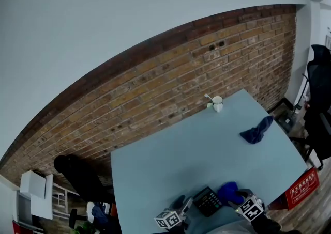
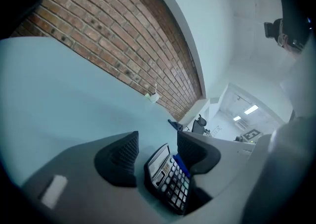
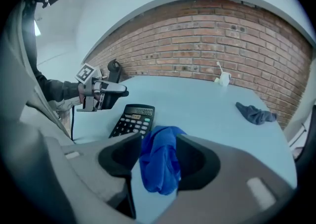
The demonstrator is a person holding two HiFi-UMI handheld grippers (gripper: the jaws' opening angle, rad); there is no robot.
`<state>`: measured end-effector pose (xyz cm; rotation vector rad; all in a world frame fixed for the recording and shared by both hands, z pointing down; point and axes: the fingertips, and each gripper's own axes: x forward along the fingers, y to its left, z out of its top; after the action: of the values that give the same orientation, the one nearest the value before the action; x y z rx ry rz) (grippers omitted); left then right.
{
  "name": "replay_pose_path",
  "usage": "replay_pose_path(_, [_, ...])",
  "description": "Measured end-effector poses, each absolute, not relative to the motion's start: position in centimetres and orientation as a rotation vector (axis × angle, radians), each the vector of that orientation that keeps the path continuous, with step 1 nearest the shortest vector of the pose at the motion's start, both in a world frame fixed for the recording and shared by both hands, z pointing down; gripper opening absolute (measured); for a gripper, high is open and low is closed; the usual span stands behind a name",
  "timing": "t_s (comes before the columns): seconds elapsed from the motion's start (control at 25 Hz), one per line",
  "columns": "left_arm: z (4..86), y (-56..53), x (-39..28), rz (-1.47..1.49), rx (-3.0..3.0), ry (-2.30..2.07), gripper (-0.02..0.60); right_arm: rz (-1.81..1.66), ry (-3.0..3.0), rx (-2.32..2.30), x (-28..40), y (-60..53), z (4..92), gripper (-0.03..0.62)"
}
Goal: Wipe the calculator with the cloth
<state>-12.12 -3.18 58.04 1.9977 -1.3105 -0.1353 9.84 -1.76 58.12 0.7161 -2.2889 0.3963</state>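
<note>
Black calculator (image 3: 133, 119), bunched blue cloth (image 3: 160, 161)

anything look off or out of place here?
Nothing spilled or damaged. Only oddity: a spare dark cloth lies crumpled at the table's far right, away from the calculator; the mug stands upright by the brick wall.

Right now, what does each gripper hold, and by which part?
Nothing is gripped: the left gripper stands open, not pressing the calculator; the right gripper likewise, blue cloth loose between its jaws.
</note>
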Motion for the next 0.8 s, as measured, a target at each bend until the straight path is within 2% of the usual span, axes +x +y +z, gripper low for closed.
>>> replay_pose_path(0.04, [57.4, -2.2, -12.6, -0.171, 1.993, -1.341, 0.241, 0.388, -2.304, 0.716, 9.8, -1.4, 57.5, 0.216])
replay_pose_path(0.16, [55.4, -0.1, -13.5, -0.267, 2.02, -1.4, 0.056, 0.369, -2.365, 0.738, 9.1, -0.8, 56.0, 0.215])
replay_pose_path(0.24, [54.1, 0.6, -13.5, -0.315, 2.042, -1.409, 0.003, 0.374, -2.412, 0.756, 8.3, -0.7, 55.4, 0.19])
replay_pose_path(0.36, [52.4, 1.3, -13.3, -0.415, 2.041, -1.402, 0.003, 0.401, -2.446, 0.735, 6.4, -0.5, 55.2, 0.161])
replay_pose_path(0.56, [51.1, 2.5, -13.4, -0.581, 2.009, -1.469, 0.003, 0.402, -2.465, 0.631, 4.0, 1.5, 55.9, 0.149])
replay_pose_path(0.8, [51.4, 2.5, -12.0, -0.645, 1.994, -1.441, 0.003, 0.455, -2.547, 0.65, 3.1, 1.1, 55.0, 0.059])
